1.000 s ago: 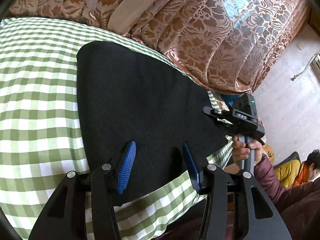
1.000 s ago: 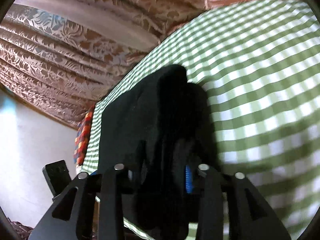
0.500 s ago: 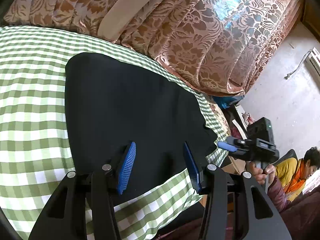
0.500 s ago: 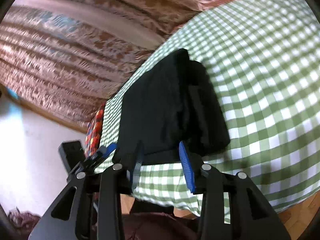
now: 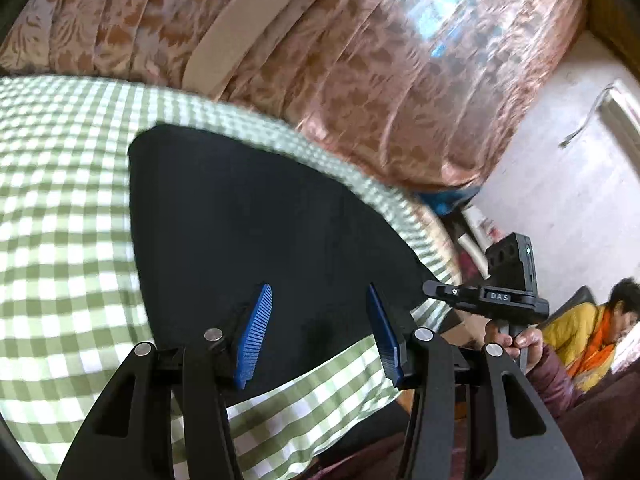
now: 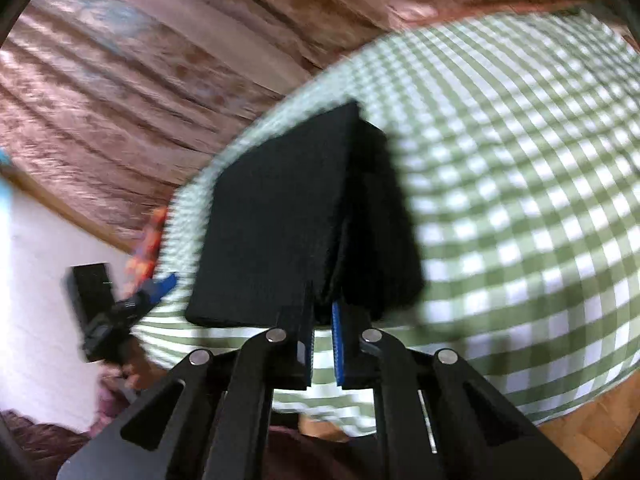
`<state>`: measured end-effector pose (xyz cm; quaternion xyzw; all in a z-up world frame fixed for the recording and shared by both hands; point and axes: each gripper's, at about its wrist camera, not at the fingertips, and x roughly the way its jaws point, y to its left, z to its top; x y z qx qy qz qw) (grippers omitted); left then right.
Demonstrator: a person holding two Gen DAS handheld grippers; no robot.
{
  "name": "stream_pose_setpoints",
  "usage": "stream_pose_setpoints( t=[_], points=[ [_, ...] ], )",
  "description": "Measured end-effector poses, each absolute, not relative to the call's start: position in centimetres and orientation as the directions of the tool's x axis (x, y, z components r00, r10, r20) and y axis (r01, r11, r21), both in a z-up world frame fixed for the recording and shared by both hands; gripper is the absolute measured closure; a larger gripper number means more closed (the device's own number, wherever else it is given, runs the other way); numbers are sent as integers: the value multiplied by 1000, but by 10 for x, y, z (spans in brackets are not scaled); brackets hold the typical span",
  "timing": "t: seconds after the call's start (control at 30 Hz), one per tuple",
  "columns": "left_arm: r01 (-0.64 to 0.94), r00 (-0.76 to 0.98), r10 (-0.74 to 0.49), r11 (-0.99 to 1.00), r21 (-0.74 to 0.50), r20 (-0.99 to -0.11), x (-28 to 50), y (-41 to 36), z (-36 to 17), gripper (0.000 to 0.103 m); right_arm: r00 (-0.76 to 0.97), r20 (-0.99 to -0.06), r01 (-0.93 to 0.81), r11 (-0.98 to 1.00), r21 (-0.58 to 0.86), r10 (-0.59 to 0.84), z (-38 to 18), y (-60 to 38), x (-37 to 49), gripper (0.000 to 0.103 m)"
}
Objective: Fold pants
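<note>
Lying mid-frame on the checked cloth, pants look folded. Left gripper half open, empty. Right gripper pinched closed, empty. Bumping the pile w/ either could undo it.

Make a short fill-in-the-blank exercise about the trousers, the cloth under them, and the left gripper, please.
1. The folded pants are ____ in colour.
2. They lie on a cloth checked in white and ____.
3. The jaws of the left gripper are ____, not shut.
4. Its ribbed pads are ____ in colour.

Missing words: black; green; open; blue.
</note>
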<state>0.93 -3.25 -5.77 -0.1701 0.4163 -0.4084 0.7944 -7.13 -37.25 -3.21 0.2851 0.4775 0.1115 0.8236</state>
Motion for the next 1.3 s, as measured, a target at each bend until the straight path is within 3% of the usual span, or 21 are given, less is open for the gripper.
stream_pose_setpoints(
  t=[0.17, 0.23, 0.27, 0.33, 0.4, 0.43, 0.63, 0.7, 0.73, 0.77, 0.87, 0.93, 0.97, 1.1, 1.17, 1.23, 1.27, 1.3],
  points=[
    [528, 325, -727, 670, -522, -605, 3, -52, -72, 55, 492, -739, 105, 812, 575, 460, -61, -378, -66, 96],
    [524, 326, -729, 669, -526, -602, 5, -50, -71, 55, 479, -744, 84, 819, 568, 466, -52, -381, -67, 80],
    [519, 330, -729, 670, -530, -599, 6, -48, -70, 55, 490, -745, 87, 825, 558, 453, -45, -383, -67, 62],
    [521, 345, -724, 677, -520, -597, 7, -47, -68, 55, 548, -720, 76, 832, 550, 426, -24, -394, -65, 59],
    [526, 348, -727, 674, -519, -591, 7, -47, -66, 55, 588, -688, 69, 821, 567, 425, -12, -401, -56, 47],
    [527, 352, -727, 675, -516, -590, 6, -48, -66, 55, 606, -675, 74, 815, 575, 421, -8, -405, -46, 45],
    [554, 366, -733, 667, -499, -574, 3, -53, -57, 55, 595, -666, 160, 746, 646, 450, -34, -407, 40, 43],
    [578, 362, -731, 663, -476, -578, 2, -59, -54, 55, 575, -662, 192, 707, 680, 481, -48, -406, 70, 47],
    [585, 359, -727, 664, -466, -585, 1, -61, -55, 55, 566, -653, 187, 694, 696, 502, -51, -403, 78, 56],
    [593, 355, -723, 665, -455, -593, 0, -64, -55, 55, 560, -649, 174, 693, 700, 515, -51, -398, 87, 75],
    [613, 331, -714, 659, -435, -617, -2, -71, -60, 55, 596, -661, 77, 786, 613, 456, -28, -378, 90, 99],
    [605, 319, -703, 668, -434, -636, -2, -75, -66, 55, 671, -607, -3, 820, 572, 426, 0, -373, 75, 100],
    [597, 316, -704, 668, -444, -636, -2, -75, -68, 55, 711, -617, -16, 886, 464, 336, 13, -369, 67, 100],
    [596, 296, -707, 662, -454, -643, 1, -81, -71, 55, 610, -767, 62, 953, 298, 201, -30, -367, 82, 100],
    [604, 298, -696, 668, -435, -653, -1, -85, -71, 55, 586, -784, 83, 947, 311, 206, -50, -370, 85, 99],
    [598, 302, -691, 674, -434, -656, -1, -86, -71, 54, 601, -774, 120, 934, 337, 202, -48, -378, 82, 91],
    [595, 304, -689, 677, -434, -658, -1, -86, -70, 54, 608, -770, 139, 930, 340, 191, -43, -382, 79, 78],
    [585, 310, -690, 680, -441, -654, 0, -84, -68, 54, 618, -766, 154, 929, 338, 176, -35, -386, 74, 73]
  ],
)
